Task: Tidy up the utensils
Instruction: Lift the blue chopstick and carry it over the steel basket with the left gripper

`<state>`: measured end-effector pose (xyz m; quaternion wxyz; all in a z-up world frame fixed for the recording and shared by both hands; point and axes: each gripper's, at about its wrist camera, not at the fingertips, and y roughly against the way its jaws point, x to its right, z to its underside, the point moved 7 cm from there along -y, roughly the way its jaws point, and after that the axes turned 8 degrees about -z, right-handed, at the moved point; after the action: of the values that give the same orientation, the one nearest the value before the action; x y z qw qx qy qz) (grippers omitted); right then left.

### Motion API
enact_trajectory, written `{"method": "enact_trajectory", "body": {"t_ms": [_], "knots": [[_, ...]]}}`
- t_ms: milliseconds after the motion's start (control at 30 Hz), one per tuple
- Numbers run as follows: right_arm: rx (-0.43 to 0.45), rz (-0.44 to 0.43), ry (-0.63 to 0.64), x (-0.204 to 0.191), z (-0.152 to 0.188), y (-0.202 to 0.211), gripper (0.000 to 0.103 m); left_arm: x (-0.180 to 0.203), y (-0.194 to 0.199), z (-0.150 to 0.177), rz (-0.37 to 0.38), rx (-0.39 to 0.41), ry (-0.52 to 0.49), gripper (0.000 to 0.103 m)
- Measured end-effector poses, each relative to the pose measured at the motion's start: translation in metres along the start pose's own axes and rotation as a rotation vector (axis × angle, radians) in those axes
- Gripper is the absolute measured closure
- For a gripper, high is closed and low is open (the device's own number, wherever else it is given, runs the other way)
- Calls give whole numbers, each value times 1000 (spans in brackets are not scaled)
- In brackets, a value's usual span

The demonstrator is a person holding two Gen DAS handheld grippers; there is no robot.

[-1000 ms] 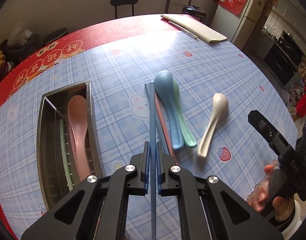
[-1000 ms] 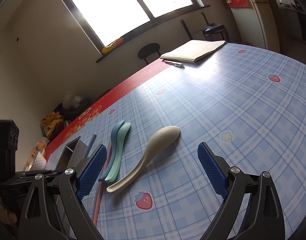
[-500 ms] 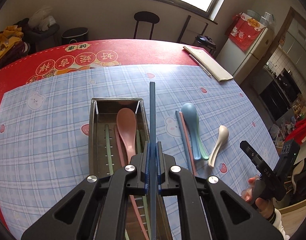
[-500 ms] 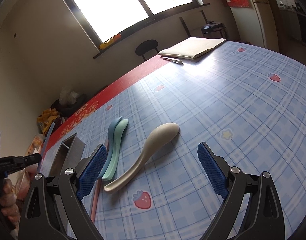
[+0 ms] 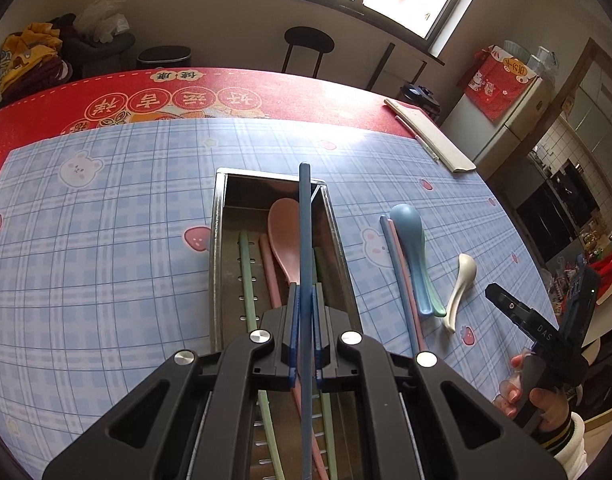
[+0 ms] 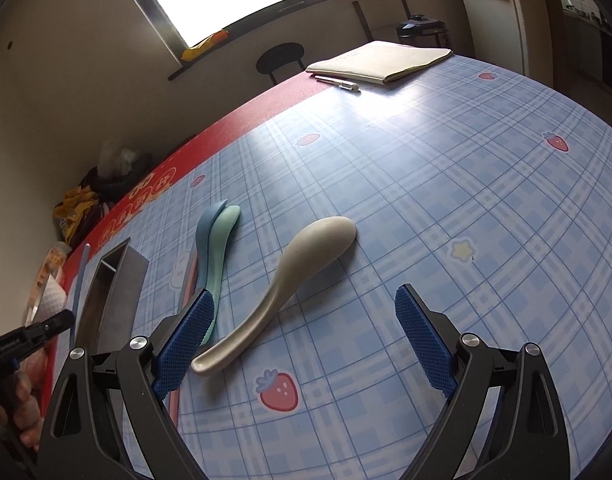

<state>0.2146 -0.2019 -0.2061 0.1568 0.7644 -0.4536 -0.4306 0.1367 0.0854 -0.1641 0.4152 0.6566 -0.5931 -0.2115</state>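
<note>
The left gripper (image 5: 305, 334) hides the near end of the blue chopstick (image 5: 304, 220) it pinches; the stick points away, along the metal tray (image 5: 217, 248). The right gripper (image 6: 306, 344) is spread wide.

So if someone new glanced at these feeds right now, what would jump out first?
Most striking is the blue chopstick clamped in the shut left gripper, poised over the metal utensil tray, where a pink spoon already lies. In the right wrist view, the cream spoon lies on the checked tablecloth between the open right gripper's blue fingers.
</note>
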Motion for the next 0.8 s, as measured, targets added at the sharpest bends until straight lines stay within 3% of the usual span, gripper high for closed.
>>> {"method": "enact_trajectory", "body": {"t_ms": [167, 233, 500, 667, 800], "knots": [[-67, 20, 18, -5, 0, -16, 16, -10, -3, 6, 9, 6, 21, 97], [-90, 54, 55, -10, 0, -23, 25, -13, -5, 7, 12, 3, 26, 97], [-144, 133, 174, -31, 1, -44, 33, -18, -5, 9, 10, 8, 16, 97], [-161, 214, 264, -39, -1, -54, 54, -19, -5, 10, 8, 8, 16, 97], [-158, 215, 273, -39, -3, -54, 79, -19, -5, 12, 7, 4, 19, 97]]}}
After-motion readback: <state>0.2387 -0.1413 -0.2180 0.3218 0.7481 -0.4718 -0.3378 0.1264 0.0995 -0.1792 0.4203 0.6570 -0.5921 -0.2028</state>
